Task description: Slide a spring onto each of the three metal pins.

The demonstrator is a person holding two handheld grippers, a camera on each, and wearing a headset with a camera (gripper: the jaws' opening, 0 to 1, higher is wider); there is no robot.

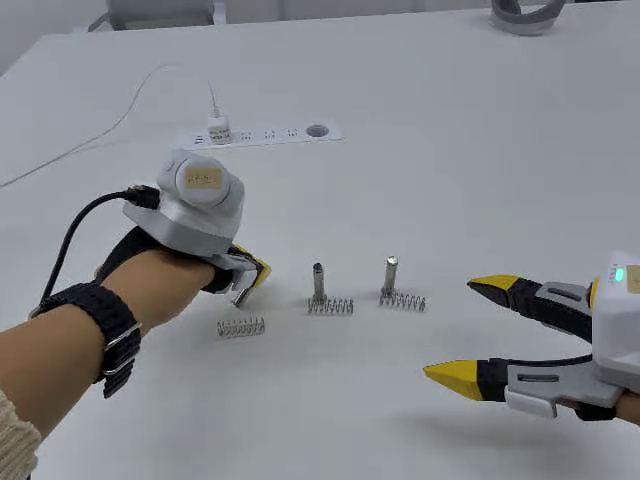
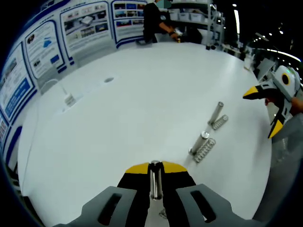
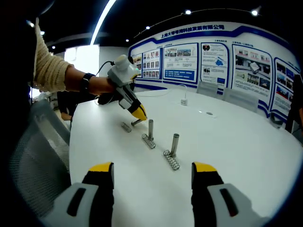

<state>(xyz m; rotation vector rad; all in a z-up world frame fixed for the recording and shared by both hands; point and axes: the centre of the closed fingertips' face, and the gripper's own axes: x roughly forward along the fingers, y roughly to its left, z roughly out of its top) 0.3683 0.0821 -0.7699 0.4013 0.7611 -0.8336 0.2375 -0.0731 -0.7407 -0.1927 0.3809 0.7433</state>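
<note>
Over on the left, the left gripper (image 1: 252, 278) is clamping a metal pin (image 2: 155, 182), while the right gripper (image 1: 448, 328) is hanging with jaws apart. Two more pins (image 1: 318, 280) are standing on the worktop (image 1: 400, 180), springs (image 1: 330, 306) lying right beside them.

You have three metal pins (image 1: 318, 280) and three springs (image 1: 330, 306). Two grippers: left gripper (image 1: 252, 278), right gripper (image 1: 468, 329). One power strip (image 1: 262, 134) lies at the far left

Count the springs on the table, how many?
3 springs: first spring by the left tongs, second spring beside the middle pin, third spring beside the right pin. None looks hidden.
</note>
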